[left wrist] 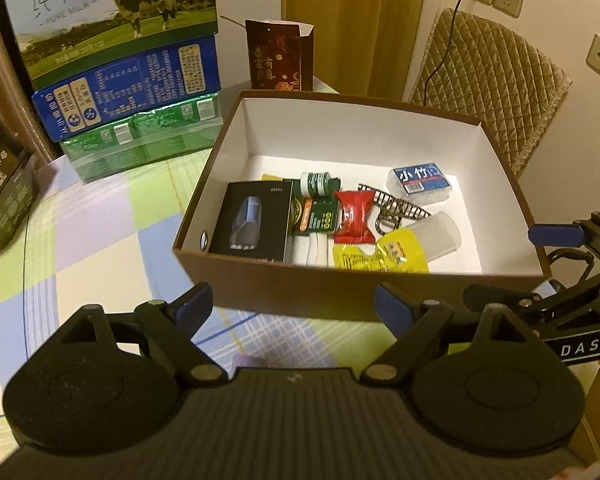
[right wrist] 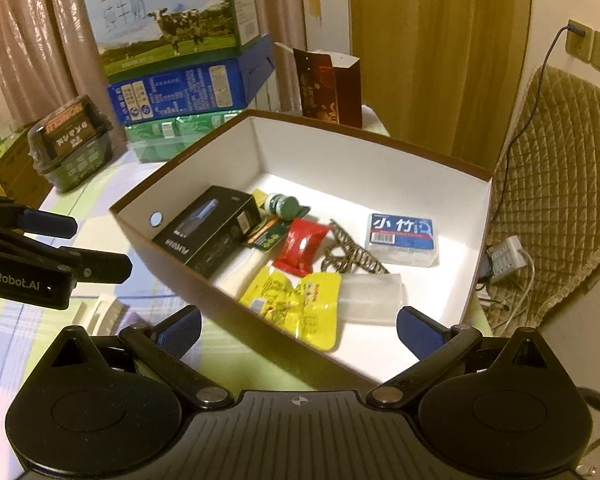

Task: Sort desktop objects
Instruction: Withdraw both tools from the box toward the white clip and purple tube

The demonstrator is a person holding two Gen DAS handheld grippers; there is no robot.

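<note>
A brown box with white inside (left wrist: 340, 128) (right wrist: 380, 160) stands on the checked tablecloth. It holds a black shaver box (left wrist: 252, 222) (right wrist: 208, 228), a green bottle (left wrist: 318, 184) (right wrist: 282, 204), a red sachet (left wrist: 354, 216) (right wrist: 302, 246), a yellow pouch (left wrist: 380, 256) (right wrist: 296, 300), a patterned hair clip (left wrist: 396, 204) (right wrist: 346, 254), a clear tube (left wrist: 436, 236) (right wrist: 370, 296) and a blue-labelled floss case (left wrist: 420, 182) (right wrist: 402, 238). My left gripper (left wrist: 296, 300) (right wrist: 72, 244) is open and empty, in front of the box's near wall. My right gripper (right wrist: 300, 328) (left wrist: 540, 264) is open and empty over the box's near corner.
Stacked milk cartons (left wrist: 120, 60) (right wrist: 180, 60) stand behind the box on the left. A dark red paper bag (left wrist: 278, 56) (right wrist: 328, 84) stands at the back. A dark packet (left wrist: 0, 188) (right wrist: 72, 144) lies at the far left. A padded chair (left wrist: 488, 84) (right wrist: 556, 200) is to the right.
</note>
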